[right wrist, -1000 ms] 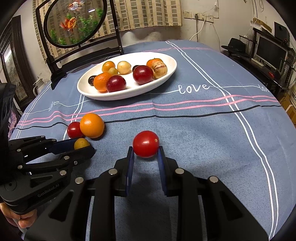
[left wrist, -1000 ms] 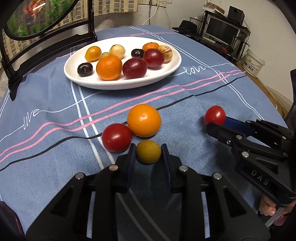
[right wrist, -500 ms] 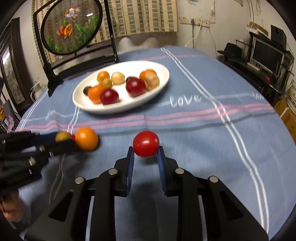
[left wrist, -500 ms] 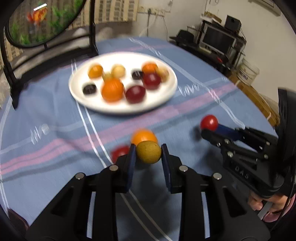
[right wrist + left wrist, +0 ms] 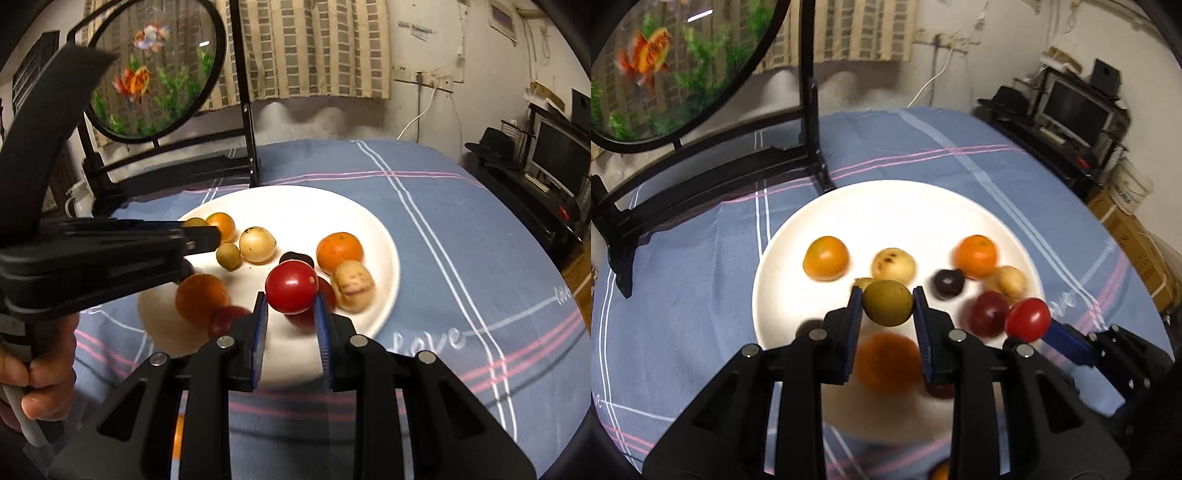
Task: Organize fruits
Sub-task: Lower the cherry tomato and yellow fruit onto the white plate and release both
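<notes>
both tongs loaded, both over the white plate.

left gripper: jaws clamped tight on a small olive-yellow fruit, blue pads pressing it from either side. i see it held above the plate's near-middle, clear of the fruit lying there.

right gripper: jaws clamped on a red cherry tomato, pinched at the fingertips. it hangs above the right-near part of the plate. in the left wrist view the same tomato shows at the right, over the plate's rim, at the tip of the right gripper.

on the plate in the left view: an orange-yellow fruit far left, a pale speckled fruit just right of it, a tangerine further right, a dark cherry-like fruit touching or nearly touching the tangerine, a tan fruit beside it, a dark red plum nearer me. a bigger orange sits under my left jaws, blurred. can't tell how many small fruits hide behind the held one.

in the right view a hand grips the left tool's handle. plate sits on the blue striped tablecloth, just in front of the black stand with the round goldfish panel.

near edge of the plate is blurred in both views.
</notes>
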